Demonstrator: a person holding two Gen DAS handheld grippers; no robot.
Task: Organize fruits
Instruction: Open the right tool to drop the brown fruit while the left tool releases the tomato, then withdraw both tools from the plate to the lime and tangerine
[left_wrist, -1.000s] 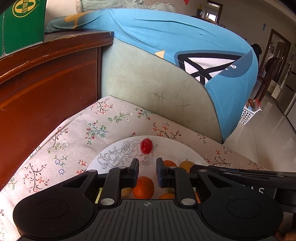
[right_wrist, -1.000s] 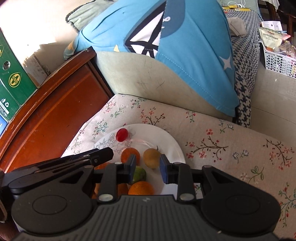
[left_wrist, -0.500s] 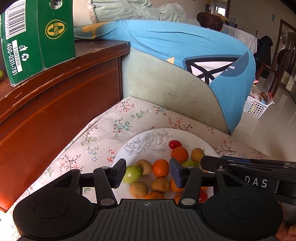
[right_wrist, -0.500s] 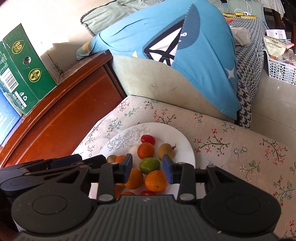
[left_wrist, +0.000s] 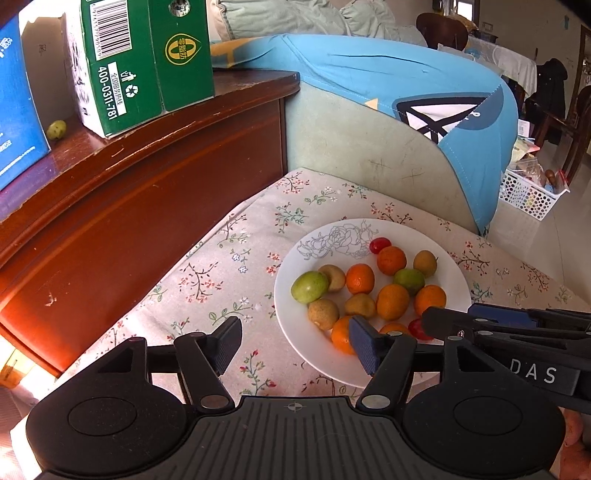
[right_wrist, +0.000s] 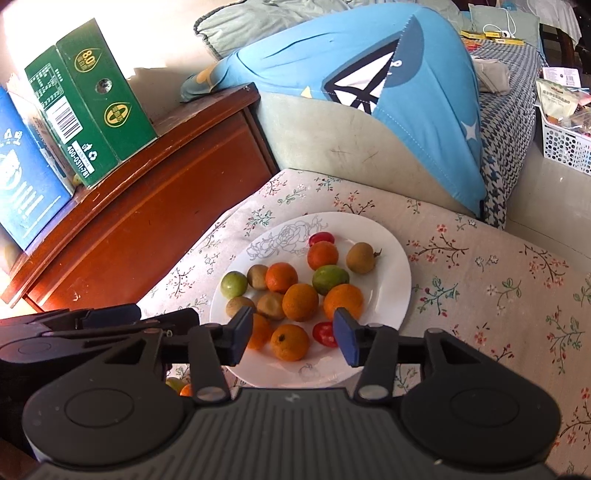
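Observation:
A white plate (left_wrist: 295, 306) (right_wrist: 391, 258) with a rose drawing lies on the floral cloth. On it sit several oranges (left_wrist: 360, 277) (right_wrist: 300, 301), green limes (left_wrist: 309, 287) (right_wrist: 330, 278), brown longans (left_wrist: 323, 314) (right_wrist: 361, 257) and red cherry tomatoes (left_wrist: 379, 244) (right_wrist: 324, 333). My left gripper (left_wrist: 295, 343) hovers above the plate's near left rim, its jaws opening, nothing between them. My right gripper (right_wrist: 293, 334) hovers over the plate's near side, jaws opening, empty; an orange shows below the gap.
A dark wooden cabinet (left_wrist: 147, 192) stands left of the cloth, carrying a green carton (left_wrist: 144, 59), a blue box (right_wrist: 26, 177) and a small green fruit (left_wrist: 56, 129). A sofa arm with blue cloth (left_wrist: 388, 85) rises behind. A white basket (left_wrist: 532, 192) sits on the floor.
Both grippers have drawn back and up from the plate and gone from nearly shut to open. Far more of the plate, the fruit and the cabinet top is in view.

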